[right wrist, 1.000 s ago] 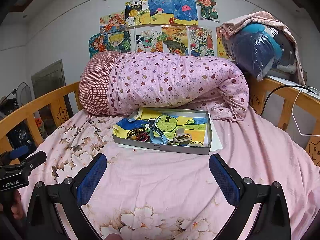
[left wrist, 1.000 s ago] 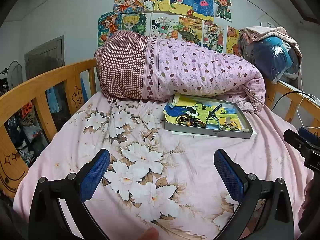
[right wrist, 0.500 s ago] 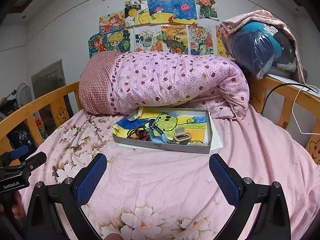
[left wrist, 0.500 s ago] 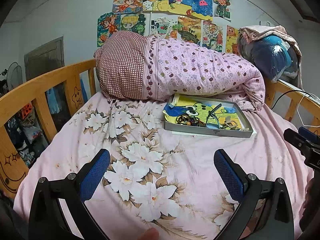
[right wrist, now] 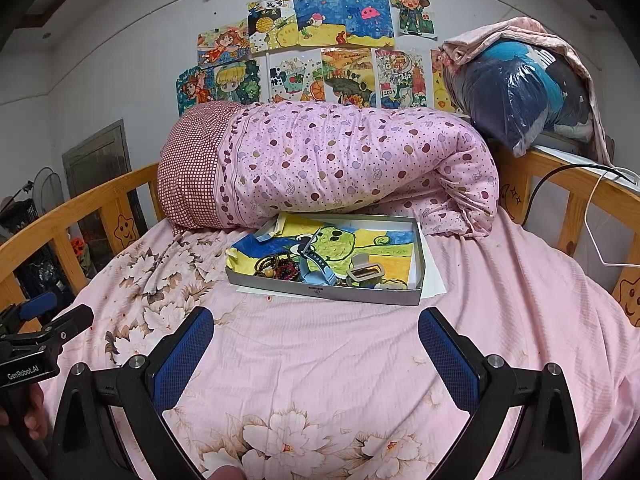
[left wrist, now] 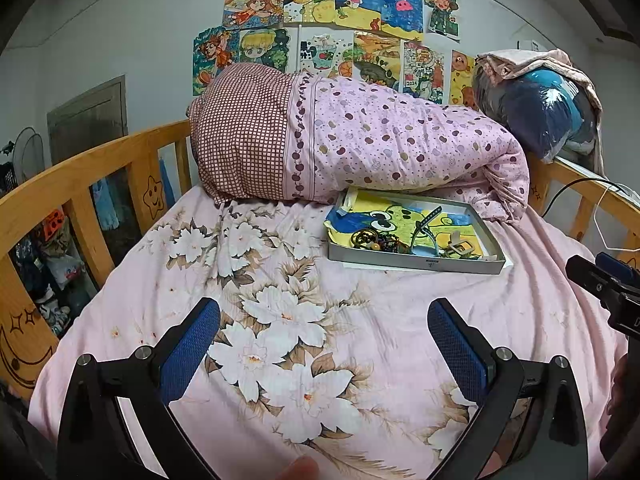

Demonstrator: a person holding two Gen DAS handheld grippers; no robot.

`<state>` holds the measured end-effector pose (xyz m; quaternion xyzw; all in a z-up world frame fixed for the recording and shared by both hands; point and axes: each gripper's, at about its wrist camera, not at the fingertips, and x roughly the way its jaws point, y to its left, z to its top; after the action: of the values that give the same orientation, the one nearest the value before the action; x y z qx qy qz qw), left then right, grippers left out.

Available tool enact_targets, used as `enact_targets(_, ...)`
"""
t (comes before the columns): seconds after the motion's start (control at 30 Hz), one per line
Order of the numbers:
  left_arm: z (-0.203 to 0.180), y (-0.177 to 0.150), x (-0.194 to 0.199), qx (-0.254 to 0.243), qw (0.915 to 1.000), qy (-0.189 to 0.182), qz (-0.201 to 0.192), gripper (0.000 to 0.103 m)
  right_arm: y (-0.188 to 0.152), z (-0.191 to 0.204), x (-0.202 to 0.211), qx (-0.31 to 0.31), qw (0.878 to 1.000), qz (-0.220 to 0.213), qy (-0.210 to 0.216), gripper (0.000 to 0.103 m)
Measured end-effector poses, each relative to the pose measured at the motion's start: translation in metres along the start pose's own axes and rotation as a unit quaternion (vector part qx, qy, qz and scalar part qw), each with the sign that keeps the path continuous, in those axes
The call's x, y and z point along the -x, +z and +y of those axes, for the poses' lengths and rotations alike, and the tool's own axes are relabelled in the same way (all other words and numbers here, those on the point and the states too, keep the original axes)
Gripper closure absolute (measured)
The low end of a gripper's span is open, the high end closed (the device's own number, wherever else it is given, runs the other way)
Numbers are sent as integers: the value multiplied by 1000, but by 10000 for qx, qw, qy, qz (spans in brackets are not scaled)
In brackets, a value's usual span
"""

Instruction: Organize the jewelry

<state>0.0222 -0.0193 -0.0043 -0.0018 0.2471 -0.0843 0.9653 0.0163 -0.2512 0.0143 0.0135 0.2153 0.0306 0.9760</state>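
On pink floral bedsheet (right wrist: pixel 320 360), against rolled dotted quilt (right wrist: pixel 340 160): shallow grey box (right wrist: pixel 324 290) lined with a child's drawing of a green cartoon creature, sitting on a white sheet of paper (right wrist: pixel 434 276). Inside, along the near wall: tangle of dark hair ties and beaded bracelets (right wrist: pixel 276 266) at left, light-blue watch strap (right wrist: pixel 316 266) beside them with one end raised, beige hair claw (right wrist: pixel 366 272) to the right. Same box (left wrist: pixel 416 262) in left wrist view, further right and further off, strap (left wrist: pixel 426 220) standing up at a slant.

Left gripper (left wrist: pixel 324 344) spread wide, blue-padded fingers (left wrist: pixel 192 348) empty, hovering above white flower print, well apart from box. Right gripper (right wrist: pixel 316 344) likewise wide and empty, centred just short of box's near wall, not touching. Each handset visible at the other view's edge.

Behind: wooden bed rail (right wrist: pixel 80 208) with star carvings, children's drawings (right wrist: pixel 320 44) taped to wall, plastic-wrapped bundle of bedding (right wrist: pixel 520 96) at right.
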Motion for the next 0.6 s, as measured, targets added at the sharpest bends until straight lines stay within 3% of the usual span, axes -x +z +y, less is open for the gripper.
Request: enact_targets(0.6,-1,0,0,-17,10000,5,-3,1,1,0,0,-11,10000,6,-3,0)
